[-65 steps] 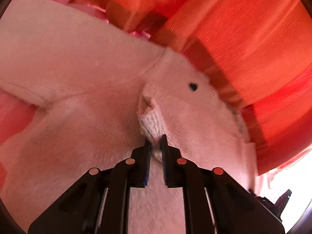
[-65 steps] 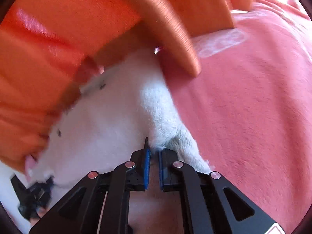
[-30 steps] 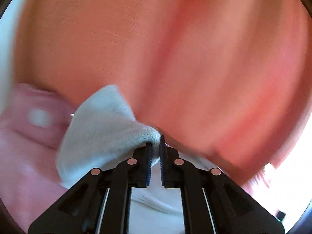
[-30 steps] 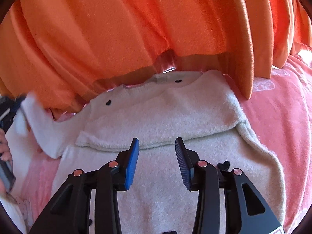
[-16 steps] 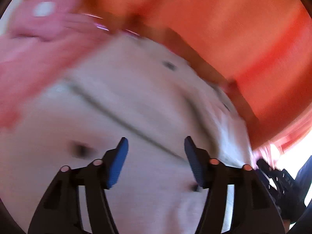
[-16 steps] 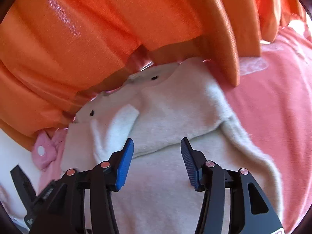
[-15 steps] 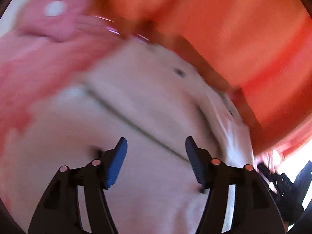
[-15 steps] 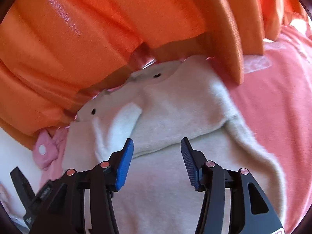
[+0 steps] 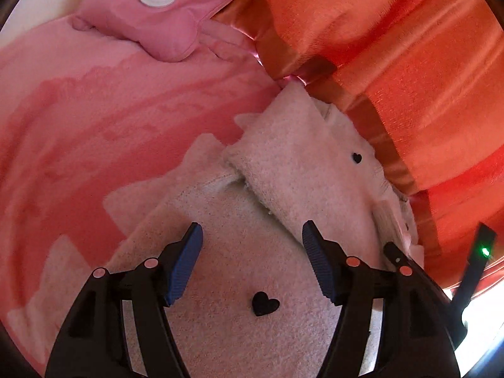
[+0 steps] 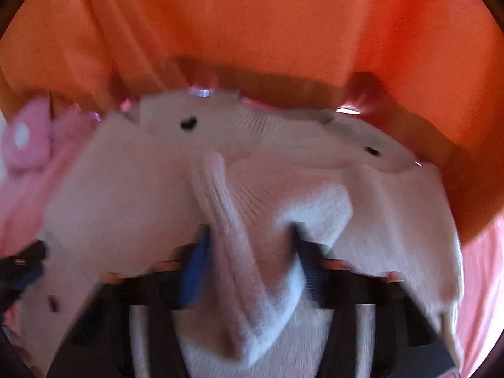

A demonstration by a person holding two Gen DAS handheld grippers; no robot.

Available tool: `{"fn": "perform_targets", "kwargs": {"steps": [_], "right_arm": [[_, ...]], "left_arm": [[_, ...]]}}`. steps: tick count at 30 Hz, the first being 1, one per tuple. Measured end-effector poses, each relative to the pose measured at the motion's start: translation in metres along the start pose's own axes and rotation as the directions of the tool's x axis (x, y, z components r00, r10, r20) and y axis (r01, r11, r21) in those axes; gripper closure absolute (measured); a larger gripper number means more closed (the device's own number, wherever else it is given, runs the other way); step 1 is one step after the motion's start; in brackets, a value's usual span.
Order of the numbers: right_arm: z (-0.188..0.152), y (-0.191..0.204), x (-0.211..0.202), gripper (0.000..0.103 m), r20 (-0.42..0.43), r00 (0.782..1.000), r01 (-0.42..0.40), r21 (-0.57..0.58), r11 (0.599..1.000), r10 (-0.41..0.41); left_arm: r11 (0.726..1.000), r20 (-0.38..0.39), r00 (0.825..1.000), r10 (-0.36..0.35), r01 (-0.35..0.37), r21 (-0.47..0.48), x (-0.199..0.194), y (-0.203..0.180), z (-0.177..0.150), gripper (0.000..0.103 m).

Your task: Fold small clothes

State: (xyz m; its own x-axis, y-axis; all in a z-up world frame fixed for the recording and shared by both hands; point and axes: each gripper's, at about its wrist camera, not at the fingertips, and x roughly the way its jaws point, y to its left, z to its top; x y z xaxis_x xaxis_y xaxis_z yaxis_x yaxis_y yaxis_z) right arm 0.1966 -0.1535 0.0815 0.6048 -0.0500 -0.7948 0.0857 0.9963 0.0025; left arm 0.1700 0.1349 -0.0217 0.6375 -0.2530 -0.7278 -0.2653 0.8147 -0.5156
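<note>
A cream fluffy sweater (image 9: 258,271) with small black hearts lies on a pink blanket (image 9: 94,119), its sleeves folded in across the body. My left gripper (image 9: 252,239) hovers just over the sweater's lower body, open, with nothing between its blue pads. The right wrist view is blurred. There my right gripper (image 10: 250,236) is pushed into the sweater (image 10: 126,189), and a raised fold (image 10: 230,220) of it stands between the jaws, which are closing around it but still stand apart.
An orange curtain (image 9: 393,63) hangs right behind the sweater's neckline. A pink cushion (image 9: 151,15) with a white dot lies on the blanket at the far left. A black part of the other gripper with a green light (image 9: 485,252) shows at the right edge.
My left gripper let go of the sleeve cuff, opened wide and sank low over the sweater. My right gripper swung left into the sweater, and a fold now rises between its jaws.
</note>
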Motion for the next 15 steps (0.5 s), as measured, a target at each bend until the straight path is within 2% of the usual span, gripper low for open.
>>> {"fn": "perform_targets", "kwargs": {"steps": [1, 2, 3, 4, 5, 6, 7, 8, 9, 10, 12, 13, 14, 15], "right_arm": [[0.007, -0.021, -0.020, 0.092, 0.070, 0.994, -0.091, 0.107, 0.990, 0.084], [0.010, -0.043, -0.042, 0.092, 0.149, 0.971, -0.215, 0.190, 0.958, 0.188], [0.011, -0.060, -0.057, 0.092, 0.209, 0.946, -0.294, 0.235, 0.926, 0.248], [0.004, -0.091, -0.078, 0.092, 0.299, 0.907, -0.382, 0.294, 0.876, 0.295], [-0.003, -0.112, -0.085, 0.092, 0.337, 0.895, -0.403, 0.329, 0.854, 0.292], [-0.018, -0.141, -0.081, 0.092, 0.325, 0.912, -0.370, 0.394, 0.841, 0.249], [-0.028, -0.156, -0.067, 0.083, 0.263, 0.939, -0.319, 0.437, 0.841, 0.220], [-0.042, -0.170, -0.044, 0.082, 0.146, 0.970, -0.243, 0.487, 0.839, 0.196], [-0.056, -0.181, -0.026, 0.082, 0.058, 0.981, -0.187, 0.528, 0.828, 0.184], [-0.074, -0.192, -0.015, 0.082, 0.024, 0.981, -0.172, 0.569, 0.804, 0.194], [-0.093, -0.206, -0.009, 0.084, 0.108, 0.960, -0.269, 0.610, 0.745, 0.258], [-0.091, -0.209, -0.009, 0.083, 0.106, 0.955, -0.281, 0.617, 0.735, 0.276], [-0.088, -0.210, -0.011, 0.079, 0.110, 0.951, -0.293, 0.615, 0.732, 0.288], [-0.086, -0.209, -0.012, 0.066, 0.120, 0.948, -0.305, 0.609, 0.732, 0.295]], "left_arm": [[1.000, 0.001, 1.000, -0.008, 0.008, -0.009, -0.006, 0.002, -0.001, 0.040], [1.000, 0.002, 1.000, -0.015, 0.015, -0.021, -0.008, 0.004, -0.001, 0.040], [0.999, 0.003, 1.000, -0.024, 0.024, -0.033, -0.008, 0.005, 0.000, 0.040], [0.998, 0.003, 0.999, -0.038, 0.038, -0.041, -0.007, 0.006, 0.000, 0.040], [0.998, -0.002, 0.999, -0.048, 0.047, -0.047, -0.007, 0.007, 0.000, 0.040], [0.997, -0.010, 0.998, -0.058, 0.057, -0.056, -0.005, 0.007, 0.000, 0.040], [0.996, -0.013, 0.998, -0.069, 0.068, -0.064, -0.004, 0.007, -0.001, 0.040], [0.993, -0.021, 0.996, -0.086, 0.084, -0.078, -0.001, 0.007, -0.003, 0.040], [0.989, -0.035, 0.993, -0.117, 0.113, -0.100, 0.002, 0.007, -0.004, 0.040], [0.982, -0.048, 0.987, -0.154, 0.147, -0.121, 0.006, 0.006, -0.005, 0.040], [0.963, -0.075, 0.970, -0.231, 0.216, -0.163, 0.014, 0.004, -0.006, 0.039], [0.956, -0.080, 0.964, -0.253, 0.236, -0.174, 0.017, 0.003, -0.005, 0.039], [0.951, -0.074, 0.961, -0.266, 0.249, -0.185, 0.020, 0.002, -0.005, 0.038], [0.949, -0.066, 0.961, -0.269, 0.252, -0.189, 0.023, 0.001, -0.003, 0.038]]}}
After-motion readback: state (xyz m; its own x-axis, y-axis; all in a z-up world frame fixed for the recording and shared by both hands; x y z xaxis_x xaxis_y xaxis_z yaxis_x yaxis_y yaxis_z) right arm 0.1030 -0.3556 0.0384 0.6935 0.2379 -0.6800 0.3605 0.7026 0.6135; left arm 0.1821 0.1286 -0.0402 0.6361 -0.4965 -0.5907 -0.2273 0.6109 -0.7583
